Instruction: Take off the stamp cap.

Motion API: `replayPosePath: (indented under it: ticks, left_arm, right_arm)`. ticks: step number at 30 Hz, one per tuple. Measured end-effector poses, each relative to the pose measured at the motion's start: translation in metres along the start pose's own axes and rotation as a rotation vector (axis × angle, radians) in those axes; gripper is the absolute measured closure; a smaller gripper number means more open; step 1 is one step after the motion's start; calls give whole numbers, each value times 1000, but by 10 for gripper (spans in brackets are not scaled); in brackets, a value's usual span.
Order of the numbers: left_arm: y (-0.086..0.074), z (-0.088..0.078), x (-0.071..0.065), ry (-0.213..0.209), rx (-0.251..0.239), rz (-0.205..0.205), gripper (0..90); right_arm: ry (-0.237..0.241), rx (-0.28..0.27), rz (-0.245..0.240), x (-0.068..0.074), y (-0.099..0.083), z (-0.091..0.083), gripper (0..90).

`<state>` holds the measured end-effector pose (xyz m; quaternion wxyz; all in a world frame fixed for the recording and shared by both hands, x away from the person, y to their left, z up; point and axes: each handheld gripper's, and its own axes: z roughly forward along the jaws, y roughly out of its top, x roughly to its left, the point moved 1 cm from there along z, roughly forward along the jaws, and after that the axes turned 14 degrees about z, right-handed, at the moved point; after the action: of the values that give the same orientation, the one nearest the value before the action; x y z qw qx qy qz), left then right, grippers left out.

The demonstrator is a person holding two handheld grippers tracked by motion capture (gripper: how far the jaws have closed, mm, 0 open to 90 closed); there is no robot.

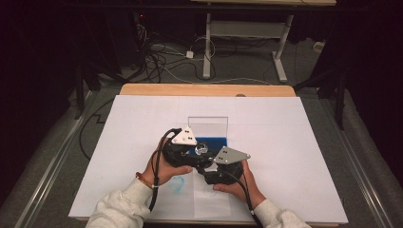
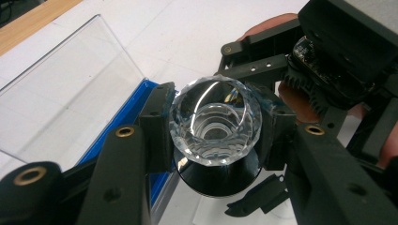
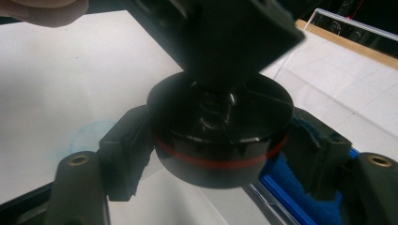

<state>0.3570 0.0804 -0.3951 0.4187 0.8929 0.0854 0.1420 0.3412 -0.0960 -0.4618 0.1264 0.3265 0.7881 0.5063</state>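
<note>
A faceted clear crystal piece (image 2: 213, 122) sits on top of a round black base (image 3: 220, 140) that has a thin red line around it. My left gripper (image 2: 213, 127) is shut on the crystal, one pad on each side. My right gripper (image 3: 218, 146) comes in from the opposite side, lower down, and its pads touch both sides of the black base. In the high view the two grippers meet at the crystal (image 1: 201, 149), just in front of a blue-lined box (image 1: 216, 141).
The box has blue foam (image 3: 300, 201) inside, and its clear lid (image 1: 207, 124) stands up behind it. A white sheet (image 1: 285, 142) covers the wooden table (image 1: 204, 89). A faint blue scribble (image 1: 177, 185) marks the sheet near the left hand.
</note>
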Motion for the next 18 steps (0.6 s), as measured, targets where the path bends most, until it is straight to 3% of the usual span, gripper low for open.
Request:
replayPosePath:
  ticks: [4, 11, 15, 18]
  left_arm:
    - [1, 3, -1, -3, -2, 2, 546]
    - [1, 2, -1, -6, -22, -15, 546]
    - [1, 1, -1, -2, -28, -15, 546]
    - [1, 0, -3, 0, -24, -9, 546]
  right_arm:
    - [-17, -20, -8, -1, 0, -3, 369]
    - [-26, -6, -39, 1, 0, -2, 370]
    - [-19, 14, -7, -3, -2, -1, 370]
    - [-17, 15, -23, -4, -2, -2, 380]
